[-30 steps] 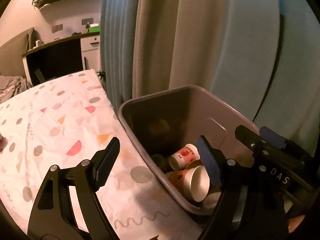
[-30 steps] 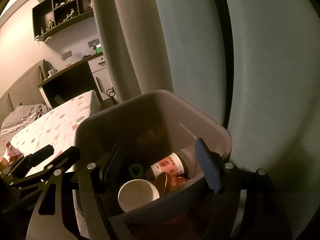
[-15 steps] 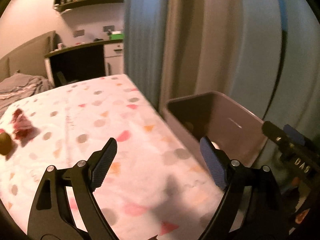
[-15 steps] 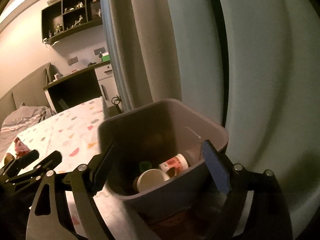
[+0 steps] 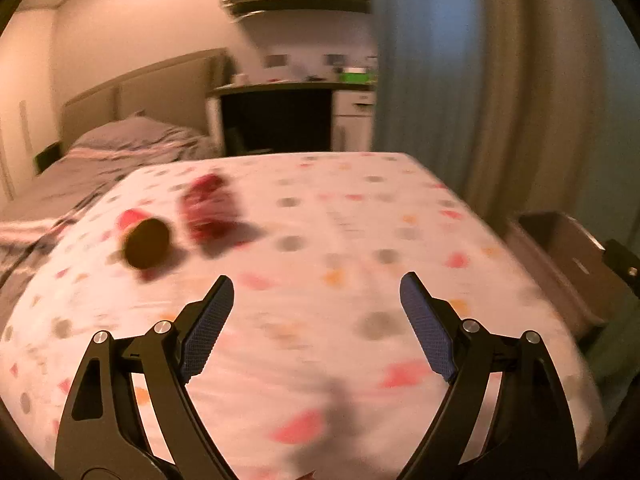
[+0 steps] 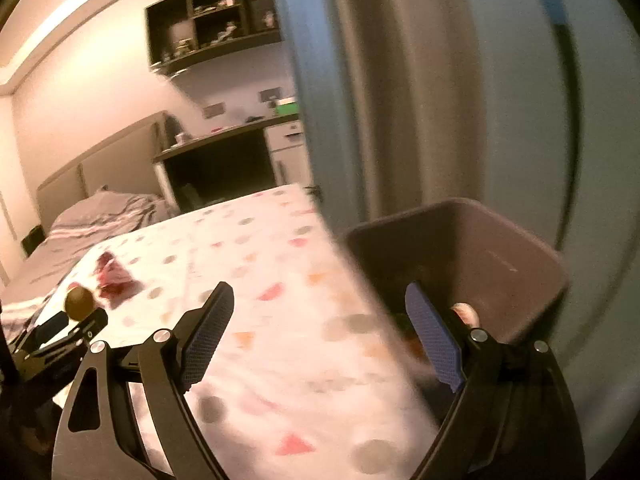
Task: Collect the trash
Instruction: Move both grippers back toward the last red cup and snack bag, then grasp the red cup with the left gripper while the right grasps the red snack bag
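Lying mid-left in the left wrist view: crumpled red wrapper (image 5: 210, 210) and a paper cup (image 5: 145, 242) on its side, on the spotted sheet (image 5: 340, 248). Brown bin (image 6: 472, 264) right of centre in the right view. Left gripper (image 5: 316, 312) and right gripper (image 6: 318, 316) spread wide, empty.

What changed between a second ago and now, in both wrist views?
Both grippers swung away from the bin toward the bed. The left gripper now faces a red wrapper and a brown round item on the spotted sheet. The right gripper has its jaws wide, nothing between them. Both stay empty; cups remain in the bin.
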Available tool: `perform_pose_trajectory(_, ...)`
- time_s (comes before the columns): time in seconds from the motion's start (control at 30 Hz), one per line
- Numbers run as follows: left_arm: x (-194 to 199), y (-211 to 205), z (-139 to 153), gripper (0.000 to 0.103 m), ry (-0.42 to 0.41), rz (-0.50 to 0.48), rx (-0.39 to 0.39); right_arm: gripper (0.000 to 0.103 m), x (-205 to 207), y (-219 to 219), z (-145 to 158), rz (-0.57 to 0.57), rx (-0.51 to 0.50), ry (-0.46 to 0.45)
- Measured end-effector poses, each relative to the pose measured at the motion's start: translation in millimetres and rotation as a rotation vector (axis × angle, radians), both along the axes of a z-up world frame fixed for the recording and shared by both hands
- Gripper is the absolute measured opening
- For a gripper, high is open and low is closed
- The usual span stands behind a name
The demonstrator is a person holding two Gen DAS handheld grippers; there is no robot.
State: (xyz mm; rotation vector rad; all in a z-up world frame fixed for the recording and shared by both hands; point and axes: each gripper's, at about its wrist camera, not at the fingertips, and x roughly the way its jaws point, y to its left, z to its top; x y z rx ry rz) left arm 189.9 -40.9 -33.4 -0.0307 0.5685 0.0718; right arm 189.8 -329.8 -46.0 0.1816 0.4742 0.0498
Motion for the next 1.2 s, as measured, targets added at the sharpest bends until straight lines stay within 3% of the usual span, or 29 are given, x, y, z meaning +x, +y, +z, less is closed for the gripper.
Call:
perform_pose_trajectory(0.37,9.3,121.1,-7.6,0.084,0.010,0.235,0.011,0.085,21.9,106.5,-2.9,0.187,-0.024,0.012)
perform_pose_trajectory(0.93,76.9,199.2,-37.7,0.082,0.129,0.322,-0.105,0.085,87.7,226.7,-11.9,0.369,-0.099,0.045)
perform_pose_trajectory(1.03,87.4,207.0,-44.4,0.072,0.173,0.347,-0.139,0.085,100.7,243.1,-15.0,0.394,-0.104,0.062)
perform_pose_trajectory(1.13,93.0,213.0,-47.8,0.053,0.193,0.358,-0.160,0.085,112.0,259.1,-17.0,0.419,-0.106,0.070)
perform_pose_trajectory(1.2,95.6,216.2,-50.2,0.035,0.205,0.350,-0.183,0.085,118.8,268.4,-17.8,0.434,-0.101,0.075)
